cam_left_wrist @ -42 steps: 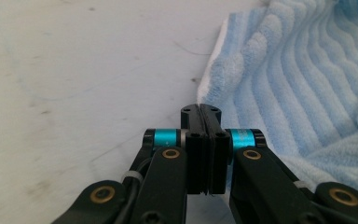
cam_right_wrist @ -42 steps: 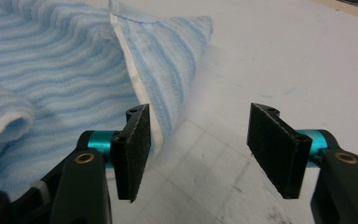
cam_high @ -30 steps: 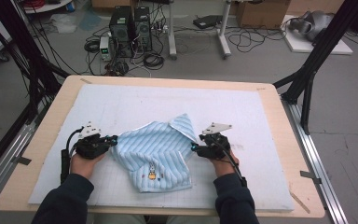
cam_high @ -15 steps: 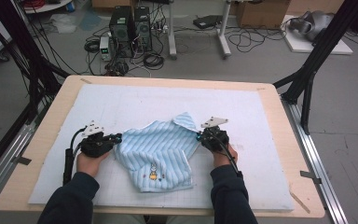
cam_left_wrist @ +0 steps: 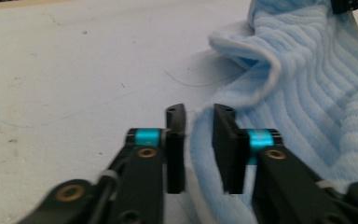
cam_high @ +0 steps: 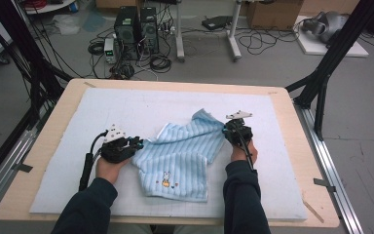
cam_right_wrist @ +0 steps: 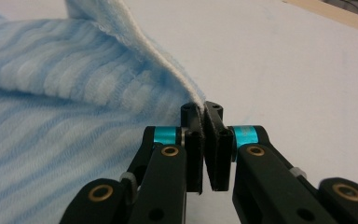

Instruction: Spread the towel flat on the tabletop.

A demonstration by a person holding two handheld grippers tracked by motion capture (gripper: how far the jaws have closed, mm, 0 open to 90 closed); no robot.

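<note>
A light blue striped towel with a small bunny print lies rumpled on the white mat. At the towel's left edge is my left gripper. In the left gripper view its jaws have just been opening and stand apart, with the towel's edge loose between them. My right gripper is at the towel's upper right edge. The right gripper view shows its jaws shut on the white-hemmed edge of the towel, which rises in a fold from them.
The mat covers most of a wooden table with a bare wood rim. Black frame struts stand at the table's back corners. Computers and cables sit on the floor beyond the far edge.
My right gripper moved away from the person and closed on the towel's edge. My left gripper shifted right along the towel's left edge and its jaws opened.
</note>
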